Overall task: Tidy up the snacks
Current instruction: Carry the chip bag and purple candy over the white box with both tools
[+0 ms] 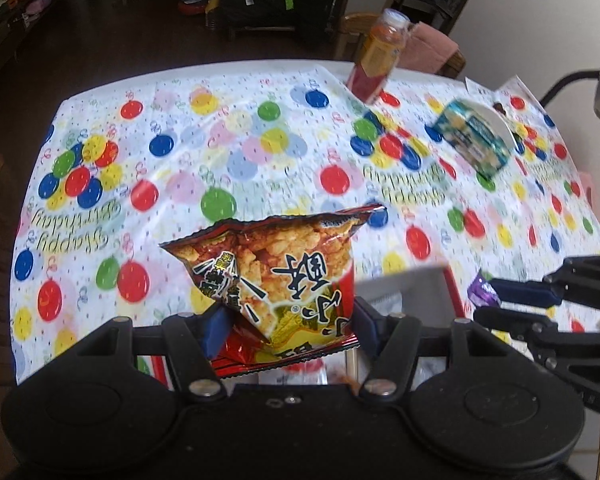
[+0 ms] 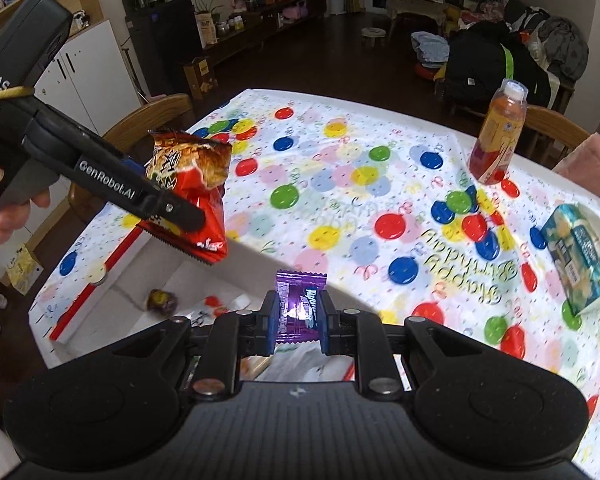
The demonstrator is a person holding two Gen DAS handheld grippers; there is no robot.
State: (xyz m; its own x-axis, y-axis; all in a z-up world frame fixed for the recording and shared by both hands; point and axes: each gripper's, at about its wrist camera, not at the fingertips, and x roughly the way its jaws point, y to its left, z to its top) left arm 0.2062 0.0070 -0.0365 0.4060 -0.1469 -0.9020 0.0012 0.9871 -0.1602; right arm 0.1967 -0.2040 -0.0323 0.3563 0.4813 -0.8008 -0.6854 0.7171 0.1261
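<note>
Crinkly red snack bag (image 1: pixel 276 280) gripped by left gripper (image 1: pixel 288 330), glossy purple candy wrapper (image 2: pixel 298 306) pinched in right gripper (image 2: pixel 298 330) fingers

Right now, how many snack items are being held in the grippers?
2. The red snack bag is clamped in the left hand-held gripper, above the white box. The purple candy is clamped in the right hand-held gripper, near the box edge.

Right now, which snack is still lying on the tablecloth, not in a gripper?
The blue-green snack pack at the table's right side, partly on a white plate. The red chip bag is in the left gripper, the purple candy in the right gripper.
</note>
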